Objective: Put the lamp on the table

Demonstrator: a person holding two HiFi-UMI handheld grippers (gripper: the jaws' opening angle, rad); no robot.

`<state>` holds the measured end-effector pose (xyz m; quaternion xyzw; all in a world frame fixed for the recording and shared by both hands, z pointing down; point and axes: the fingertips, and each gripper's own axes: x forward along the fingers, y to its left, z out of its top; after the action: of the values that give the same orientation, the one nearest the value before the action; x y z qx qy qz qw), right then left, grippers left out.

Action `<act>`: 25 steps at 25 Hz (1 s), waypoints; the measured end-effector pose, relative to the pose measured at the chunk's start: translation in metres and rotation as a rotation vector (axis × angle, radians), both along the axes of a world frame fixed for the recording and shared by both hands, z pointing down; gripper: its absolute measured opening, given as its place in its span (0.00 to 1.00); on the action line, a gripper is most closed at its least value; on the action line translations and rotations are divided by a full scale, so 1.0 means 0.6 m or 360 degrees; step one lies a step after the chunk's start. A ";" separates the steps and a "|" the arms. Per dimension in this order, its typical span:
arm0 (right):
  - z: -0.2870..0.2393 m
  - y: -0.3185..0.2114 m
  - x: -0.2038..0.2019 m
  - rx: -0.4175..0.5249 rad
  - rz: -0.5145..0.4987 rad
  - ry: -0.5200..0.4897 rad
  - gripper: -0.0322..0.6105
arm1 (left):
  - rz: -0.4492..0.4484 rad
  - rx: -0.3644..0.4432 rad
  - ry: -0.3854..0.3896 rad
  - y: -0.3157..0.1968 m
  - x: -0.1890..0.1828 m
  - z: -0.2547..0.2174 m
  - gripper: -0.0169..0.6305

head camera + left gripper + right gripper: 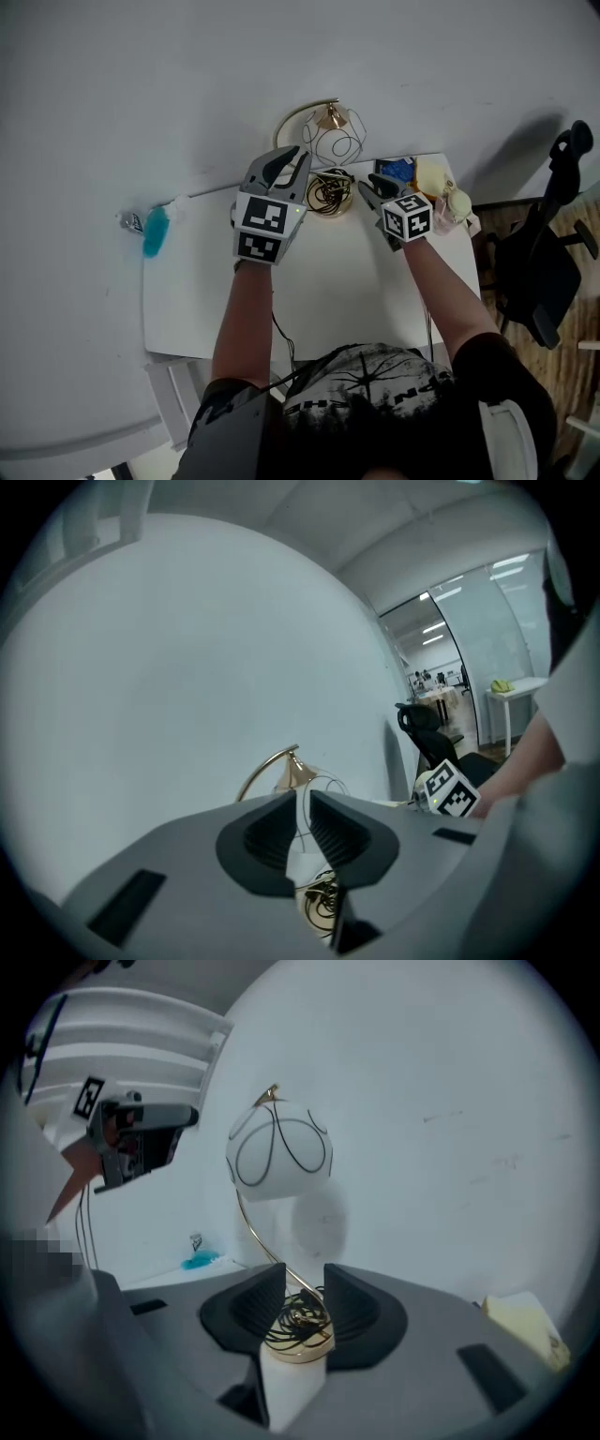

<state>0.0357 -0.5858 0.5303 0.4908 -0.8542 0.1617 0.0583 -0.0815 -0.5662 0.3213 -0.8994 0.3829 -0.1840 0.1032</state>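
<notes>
The lamp stands at the back edge of the white table [328,300], against the wall: a gold arc stem, a white globe shade [336,141] in a wire cage, and a gold base [328,192] with black cord coiled on it. My left gripper [286,161] hovers just left of the base, jaws a narrow gap apart with nothing in them; the stem [272,766] shows beyond them. My right gripper [375,190] is just right of the base and open. In the right gripper view the base [298,1330] lies ahead between the jaws, untouched, with the shade [278,1159] above.
A turquoise object [155,230] lies at the table's back left corner. Blue [398,171] and pale yellow items [436,178] crowd the back right corner. A black office chair [553,262] stands to the right of the table. The wall runs directly behind the lamp.
</notes>
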 end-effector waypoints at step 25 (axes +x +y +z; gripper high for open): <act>-0.174 0.404 0.094 0.0312 -0.0320 0.0108 0.08 | 0.0152 -0.0479 0.0545 0.366 0.139 0.181 0.05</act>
<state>0.0922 -0.3431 0.4261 0.4114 -0.9082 0.0541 0.0549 0.0022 -0.3467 0.4302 -0.9398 0.3202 -0.0787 -0.0900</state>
